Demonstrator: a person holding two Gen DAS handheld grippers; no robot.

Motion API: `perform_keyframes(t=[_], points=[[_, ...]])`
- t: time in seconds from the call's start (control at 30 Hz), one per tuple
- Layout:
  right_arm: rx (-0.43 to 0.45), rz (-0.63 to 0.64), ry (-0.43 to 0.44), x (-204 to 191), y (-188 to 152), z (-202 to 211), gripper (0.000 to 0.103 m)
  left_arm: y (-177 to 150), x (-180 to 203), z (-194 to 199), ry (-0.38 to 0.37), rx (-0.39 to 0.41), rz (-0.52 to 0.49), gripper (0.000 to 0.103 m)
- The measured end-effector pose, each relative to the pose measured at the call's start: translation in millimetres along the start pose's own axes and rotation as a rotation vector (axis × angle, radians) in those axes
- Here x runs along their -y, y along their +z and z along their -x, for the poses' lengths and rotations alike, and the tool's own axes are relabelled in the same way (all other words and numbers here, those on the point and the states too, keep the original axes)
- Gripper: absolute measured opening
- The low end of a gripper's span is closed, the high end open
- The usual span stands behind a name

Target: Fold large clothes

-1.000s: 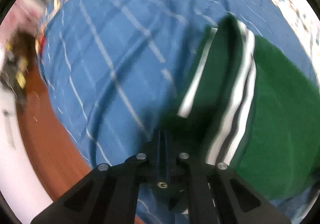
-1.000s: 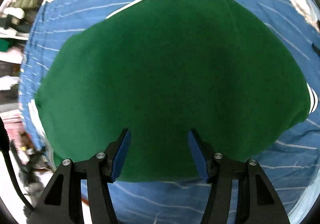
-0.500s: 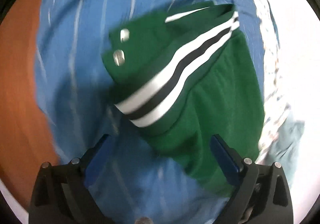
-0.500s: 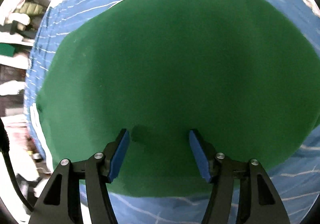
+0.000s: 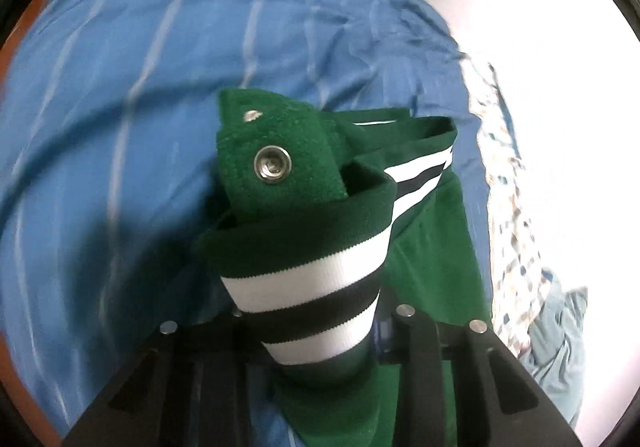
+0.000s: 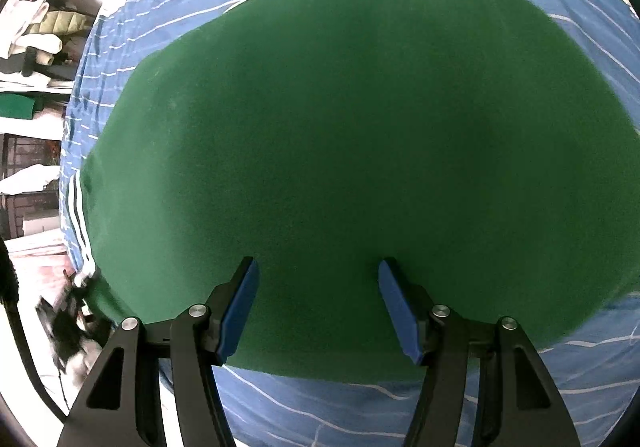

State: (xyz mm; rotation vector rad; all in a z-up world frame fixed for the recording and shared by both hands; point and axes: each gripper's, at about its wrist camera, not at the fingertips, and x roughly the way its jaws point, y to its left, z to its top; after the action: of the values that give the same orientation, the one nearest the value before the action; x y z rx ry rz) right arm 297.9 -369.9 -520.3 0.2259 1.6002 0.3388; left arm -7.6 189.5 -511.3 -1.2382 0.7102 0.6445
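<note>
On my left camera the left gripper [image 5: 316, 331] has its fingers clamped on the striped cuff [image 5: 316, 287] of the green jacket [image 5: 432, 271], with the white and black bands bunched right in front of the lens and hiding the fingertips themselves. Just above that ribbing a green flap stands up, and I can see a metal snap button [image 5: 272, 164] facing me, with a smaller one near the flap's top edge. The rest of the jacket trails away to the right of the fingers, lying on the blue striped sheet [image 5: 132, 59] that covers the surface under everything; whether that is a bed or a worktop I cannot tell. Past the sheet's right edge there is a patterned cloth [image 5: 508, 207] and something grey-blue lower down, both too blurred for me to name. Over on my right camera the right gripper [image 6: 318, 305] hangs with its blue-padded fingers [image 6: 240, 311] wide apart, nothing between them. They sit over the near edge of the jacket's broad plain panel [image 6: 340, 135], which lies spread flat and fills most of the view, the blue sheet [image 6: 360, 411] showing around it. At the left edge of that panel I see more white and dark striped ribbing [image 6: 78, 215], and beyond it shelves with folded textiles [image 6: 36, 31].
</note>
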Motion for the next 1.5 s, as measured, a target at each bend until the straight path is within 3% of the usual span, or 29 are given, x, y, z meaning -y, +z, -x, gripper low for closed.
perform_keyframes(t=[0.03,0.13,0.2,0.23,0.4,0.5,0.53,0.57,0.6,0.73,0.83,0.9,0.97,1.03,1.07,1.17,1.3,1.43,1.5], points=[[-0.005,0.0,-0.003,0,0,-1,0.064,6,-6,-9,-0.029,-0.03,0.0,0.03],[-0.022,-0.005,-0.007,3,0,-8,0.064,10,-44,-26,-0.146,-0.137,0.131,0.042],[-0.028,-0.007,-0.012,4,0,-12,0.064,0,-63,-22,-0.247,-0.133,0.22,0.05],[-0.027,-0.012,-0.009,5,0,-13,0.064,-2,-62,-22,-0.261,-0.125,0.224,0.052],[-0.019,-0.059,0.035,12,2,-17,0.064,-1,-26,-43,-0.167,-0.091,0.125,0.079],[-0.017,-0.08,0.038,14,3,-20,0.064,0,-1,-54,-0.05,-0.05,0.051,0.079],[-0.017,-0.08,0.031,14,3,-20,0.064,-2,8,-56,-0.013,-0.02,0.025,0.075],[-0.018,-0.074,0.015,10,4,-21,0.066,0,16,-54,0.019,0.009,-0.003,0.045],[-0.017,-0.07,0.006,7,4,-21,0.066,3,24,-53,0.029,0.015,-0.036,0.027],[-0.004,-0.055,-0.01,-5,3,-15,0.066,20,63,-22,0.066,0.079,-0.17,0.023],[0.029,-0.037,-0.019,-26,6,-4,0.066,47,108,13,0.069,0.169,-0.305,0.022],[0.066,-0.004,-0.048,-44,7,4,0.066,59,128,39,0.074,0.228,-0.379,0.022],[0.078,0.034,-0.132,-61,8,2,0.065,67,145,53,0.079,0.276,-0.449,0.022],[0.021,0.053,-0.214,-71,13,-21,0.064,66,161,70,0.089,0.307,-0.525,0.022],[-0.05,0.068,-0.218,-73,15,-46,0.064,63,168,72,0.087,0.303,-0.56,0.022],[-0.089,0.064,-0.21,-78,22,-71,0.065,35,203,74,0.082,0.299,-0.725,0.022],[-0.055,0.0,-0.098,-58,19,-35,0.065,-3,255,66,-0.024,0.262,-0.915,0.021],[0.013,-0.086,-0.082,-17,-1,16,0.065,-80,296,60,-0.17,0.145,-1.091,0.021],[0.037,-0.135,-0.094,9,-14,39,0.065,-130,308,50,-0.236,0.042,-1.169,0.021]])
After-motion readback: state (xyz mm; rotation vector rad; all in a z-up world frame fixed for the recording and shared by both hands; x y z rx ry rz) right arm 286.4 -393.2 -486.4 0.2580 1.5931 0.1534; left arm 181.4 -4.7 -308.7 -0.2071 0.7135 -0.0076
